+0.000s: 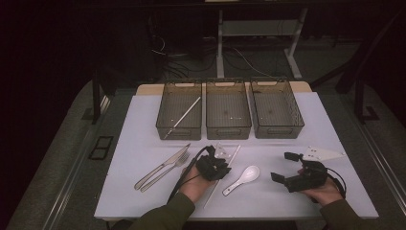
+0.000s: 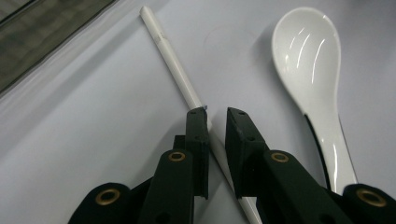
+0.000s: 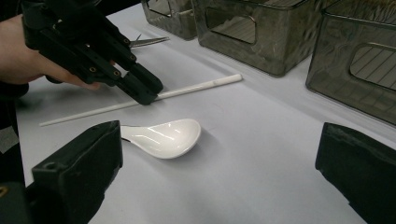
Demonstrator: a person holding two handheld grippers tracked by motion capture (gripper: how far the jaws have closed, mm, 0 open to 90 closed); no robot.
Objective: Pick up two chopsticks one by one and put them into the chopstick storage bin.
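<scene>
on the white table point(image 1: 143, 191), just in front of the middle bin point(image 1: 228, 109), the left gripper point(image 2: 215, 122) has its jaws drawn nearly together astride a white chopstick point(image 2: 173, 65), the left pad against it and a thin gap showing at the right. the right gripper point(image 3: 219, 177) rests well apart at the table's right with its jaws spread wide, holding nothing. the chopstick is a thin, plain white rod lying flat on the table just beside a glossy white spoon point(image 2: 310, 65).
</scene>
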